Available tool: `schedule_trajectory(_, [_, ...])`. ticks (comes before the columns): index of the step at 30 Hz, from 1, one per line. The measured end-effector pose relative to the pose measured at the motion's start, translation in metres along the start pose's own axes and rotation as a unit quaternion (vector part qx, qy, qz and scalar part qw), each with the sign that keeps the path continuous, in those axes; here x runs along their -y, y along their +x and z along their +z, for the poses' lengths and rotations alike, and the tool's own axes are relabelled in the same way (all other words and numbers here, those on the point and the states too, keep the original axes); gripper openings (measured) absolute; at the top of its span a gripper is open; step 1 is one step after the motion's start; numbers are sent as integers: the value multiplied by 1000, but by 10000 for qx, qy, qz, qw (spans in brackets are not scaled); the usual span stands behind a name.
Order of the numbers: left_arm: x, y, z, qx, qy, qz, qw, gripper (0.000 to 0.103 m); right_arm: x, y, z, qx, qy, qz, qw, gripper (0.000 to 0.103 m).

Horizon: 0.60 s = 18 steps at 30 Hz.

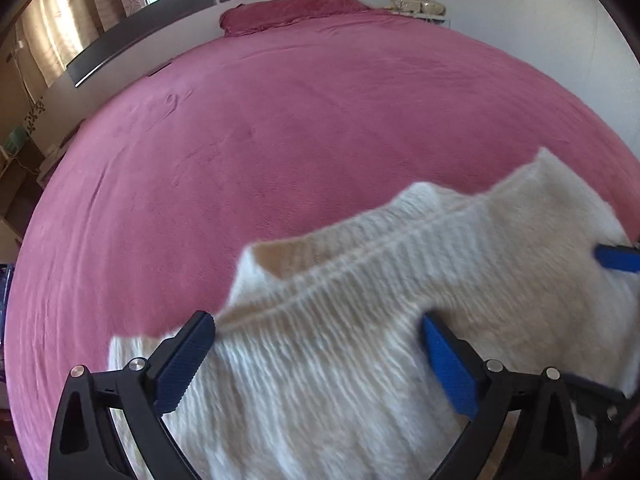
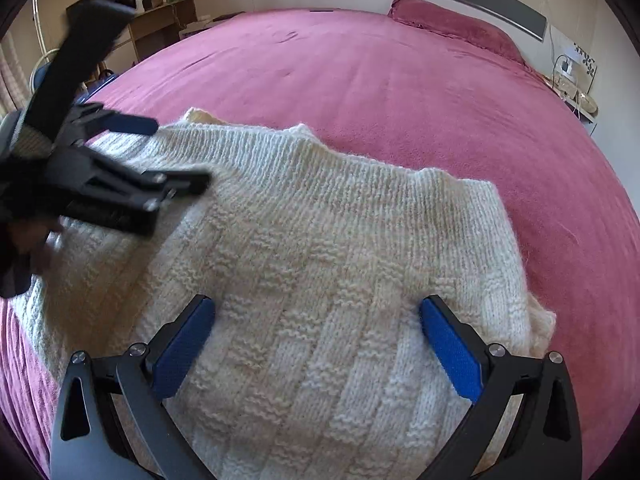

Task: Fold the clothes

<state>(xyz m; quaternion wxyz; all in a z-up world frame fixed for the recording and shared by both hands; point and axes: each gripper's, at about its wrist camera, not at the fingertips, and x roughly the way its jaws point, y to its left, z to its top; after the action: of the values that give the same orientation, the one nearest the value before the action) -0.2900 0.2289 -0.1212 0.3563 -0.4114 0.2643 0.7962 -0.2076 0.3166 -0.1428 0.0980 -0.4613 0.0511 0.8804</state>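
A cream chunky-knit wool sweater [image 2: 304, 264] lies on the magenta fleece bedspread [image 2: 400, 80]. Both the left gripper [image 1: 316, 344] and the right gripper [image 2: 316, 332] hover over it, blue-padded fingers spread wide, holding nothing. No readable writing shows anywhere.

Each tool [image 1: 316, 360] [image 2: 316, 350] has 2 black angular fingers, ridged blue pads [image 2: 182, 348] and silver round-head screws.
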Motion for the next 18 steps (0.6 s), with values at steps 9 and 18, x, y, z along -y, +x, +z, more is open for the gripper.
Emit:
schedule_trajectory(9, [-4,-93,-68,818,-773,-42,9936,103,-10,-16,21,185,-208,105,9996,103])
schedule_trajectory(18, [-32,-65,-115,352,-1512,-14,9879,103,-71,38,55,-487,-1806,168,9822,103])
